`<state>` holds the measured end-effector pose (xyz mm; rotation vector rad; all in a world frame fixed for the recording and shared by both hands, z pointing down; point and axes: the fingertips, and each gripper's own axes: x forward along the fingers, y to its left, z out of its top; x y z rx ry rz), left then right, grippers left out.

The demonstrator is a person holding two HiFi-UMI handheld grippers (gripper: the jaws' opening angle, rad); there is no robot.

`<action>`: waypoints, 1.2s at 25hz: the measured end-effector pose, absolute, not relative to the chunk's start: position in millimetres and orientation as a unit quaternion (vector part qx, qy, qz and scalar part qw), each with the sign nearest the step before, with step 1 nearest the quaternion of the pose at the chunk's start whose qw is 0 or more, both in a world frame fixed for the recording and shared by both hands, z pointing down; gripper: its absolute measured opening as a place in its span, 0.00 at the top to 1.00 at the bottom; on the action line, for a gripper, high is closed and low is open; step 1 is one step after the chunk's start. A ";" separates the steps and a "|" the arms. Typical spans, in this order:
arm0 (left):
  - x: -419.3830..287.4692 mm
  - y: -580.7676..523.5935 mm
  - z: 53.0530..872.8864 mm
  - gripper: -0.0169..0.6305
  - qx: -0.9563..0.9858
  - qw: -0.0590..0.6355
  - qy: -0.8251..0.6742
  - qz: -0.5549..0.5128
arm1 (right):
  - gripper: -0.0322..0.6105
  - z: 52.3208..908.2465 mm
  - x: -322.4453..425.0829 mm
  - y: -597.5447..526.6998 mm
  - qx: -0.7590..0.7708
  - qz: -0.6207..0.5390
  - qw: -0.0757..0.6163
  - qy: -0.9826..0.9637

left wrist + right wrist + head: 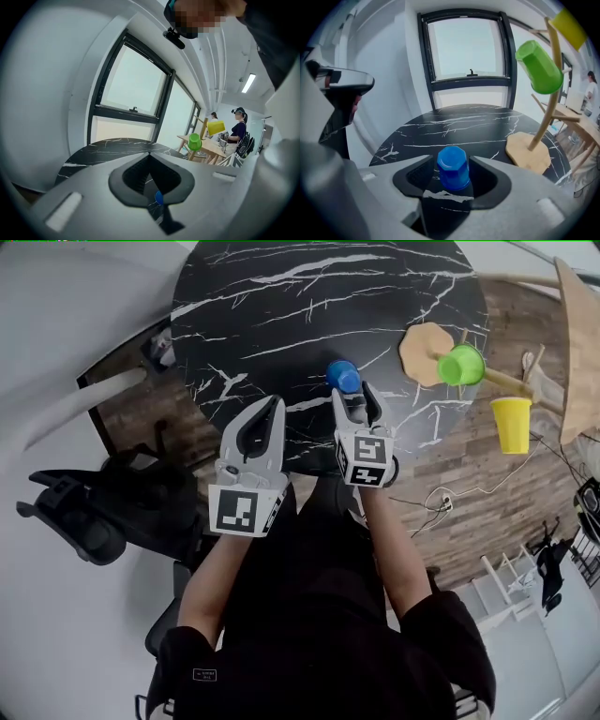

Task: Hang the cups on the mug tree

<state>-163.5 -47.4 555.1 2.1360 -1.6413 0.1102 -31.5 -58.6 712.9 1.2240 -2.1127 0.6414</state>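
Observation:
A blue cup stands upside down near the front edge of the black marble table. My right gripper is open around it, one jaw on each side, with a small gap at the pads. The wooden mug tree stands at the table's right edge. A green cup and a yellow cup hang on its pegs. My left gripper is shut and empty, left of the blue cup.
A black office chair stands left of the person, below the table. Cables lie on the wooden floor at the right. In the left gripper view a wooden table with people beside it shows far behind.

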 end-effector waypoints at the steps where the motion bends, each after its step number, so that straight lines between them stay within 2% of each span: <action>1: -163.6 -46.5 557.3 0.98 0.772 0.224 -0.594 0.039 | 0.60 716.7 -31.4 -59.5 0.463 0.241 0.306 -0.796; 17: -167.4 -40.4 561.7 0.98 0.771 0.228 -0.592 0.048 | 0.62 718.0 -35.6 -61.1 0.458 0.243 0.300 -0.800; 30: -139.3 -40.6 523.4 0.98 0.790 0.202 -0.578 0.028 | 0.62 654.9 -16.1 -46.9 0.467 0.238 0.263 -0.810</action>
